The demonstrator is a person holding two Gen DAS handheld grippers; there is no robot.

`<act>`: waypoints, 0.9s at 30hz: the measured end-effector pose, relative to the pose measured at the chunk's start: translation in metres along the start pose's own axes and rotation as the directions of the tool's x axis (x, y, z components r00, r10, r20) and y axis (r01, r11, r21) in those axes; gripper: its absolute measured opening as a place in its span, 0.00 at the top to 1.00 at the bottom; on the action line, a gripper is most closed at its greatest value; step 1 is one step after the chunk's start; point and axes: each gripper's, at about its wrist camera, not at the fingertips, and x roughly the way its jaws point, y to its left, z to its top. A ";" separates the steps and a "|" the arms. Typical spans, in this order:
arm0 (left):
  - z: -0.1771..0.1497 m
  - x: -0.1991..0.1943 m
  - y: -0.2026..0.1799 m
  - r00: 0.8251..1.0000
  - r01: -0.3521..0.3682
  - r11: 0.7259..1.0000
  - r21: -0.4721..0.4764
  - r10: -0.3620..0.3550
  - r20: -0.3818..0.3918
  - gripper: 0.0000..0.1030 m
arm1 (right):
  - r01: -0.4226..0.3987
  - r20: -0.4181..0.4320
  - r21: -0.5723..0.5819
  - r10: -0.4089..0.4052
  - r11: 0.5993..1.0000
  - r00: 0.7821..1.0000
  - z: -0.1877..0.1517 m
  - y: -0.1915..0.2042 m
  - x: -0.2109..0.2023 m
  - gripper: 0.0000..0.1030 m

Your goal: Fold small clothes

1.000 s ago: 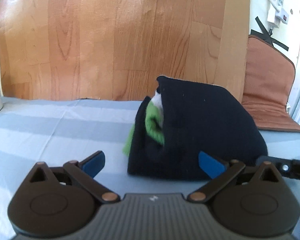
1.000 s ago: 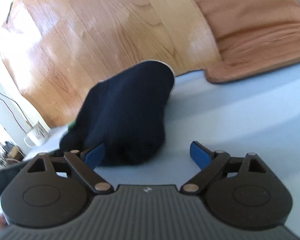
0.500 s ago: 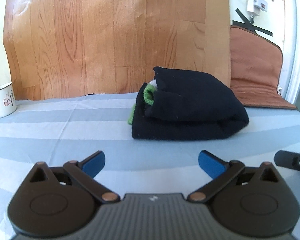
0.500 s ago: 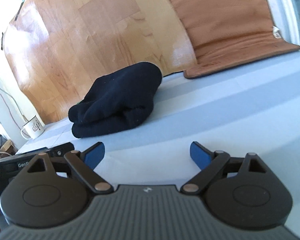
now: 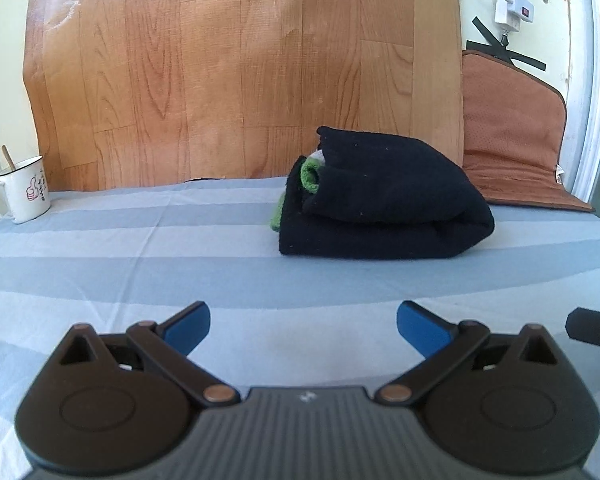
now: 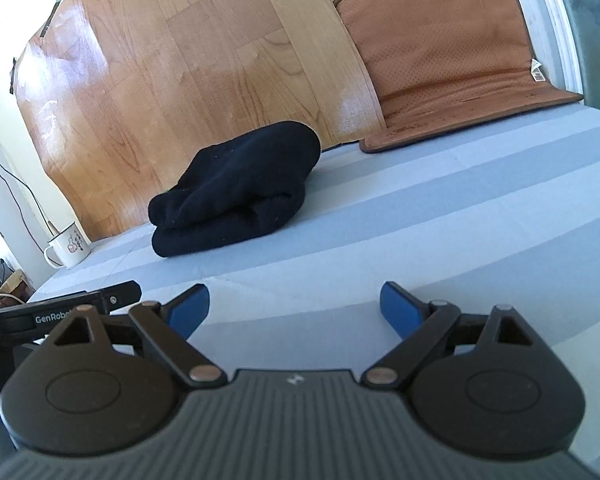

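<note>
Folded black knit garment (image 5: 384,204) with a green lining lay well ahead of both my claws on the grey striped cloth (image 5: 140,248).

My left claw (image 5: 303,326) and right claw (image 6: 294,308) were both spread wide, holding nothing. I judged the loose top flap could spring open if I nudged the bundle while reaching back in.
</note>
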 end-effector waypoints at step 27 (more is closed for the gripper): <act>-0.001 -0.001 0.003 0.999 -0.047 0.999 -0.019 0.048 0.005 0.00 | 0.076 0.024 -0.005 -0.076 0.997 0.997 -0.003 0.007 -0.002 0.00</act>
